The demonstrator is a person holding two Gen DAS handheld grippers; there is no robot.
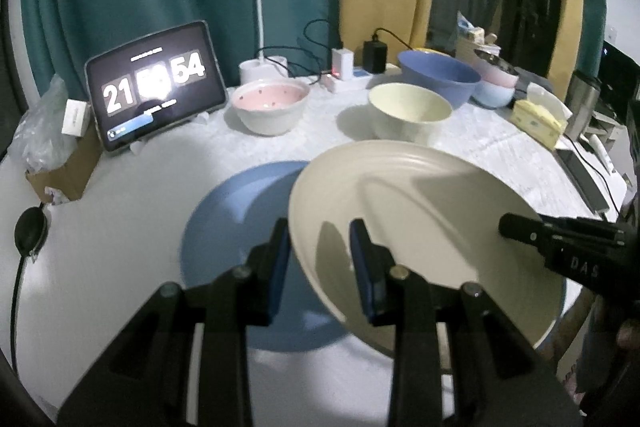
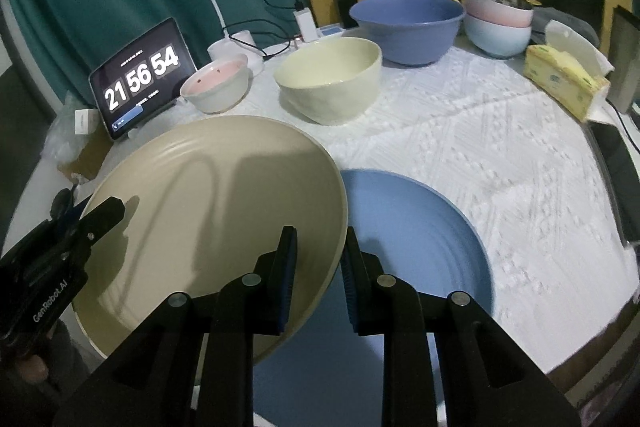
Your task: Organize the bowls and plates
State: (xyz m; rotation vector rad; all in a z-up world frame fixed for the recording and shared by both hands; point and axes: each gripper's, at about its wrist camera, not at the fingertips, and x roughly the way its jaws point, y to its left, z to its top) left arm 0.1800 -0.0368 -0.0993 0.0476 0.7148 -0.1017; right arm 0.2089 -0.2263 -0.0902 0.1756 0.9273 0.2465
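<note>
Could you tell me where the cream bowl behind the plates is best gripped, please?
Take the cream bowl by its rim, with one finger inside and one outside the wall. It stands upright and open, and its body looks too wide to span. Come from the near side, from above: the pink-lined bowl and blue bowl flank it, and the near rim is unobstructed.
</note>
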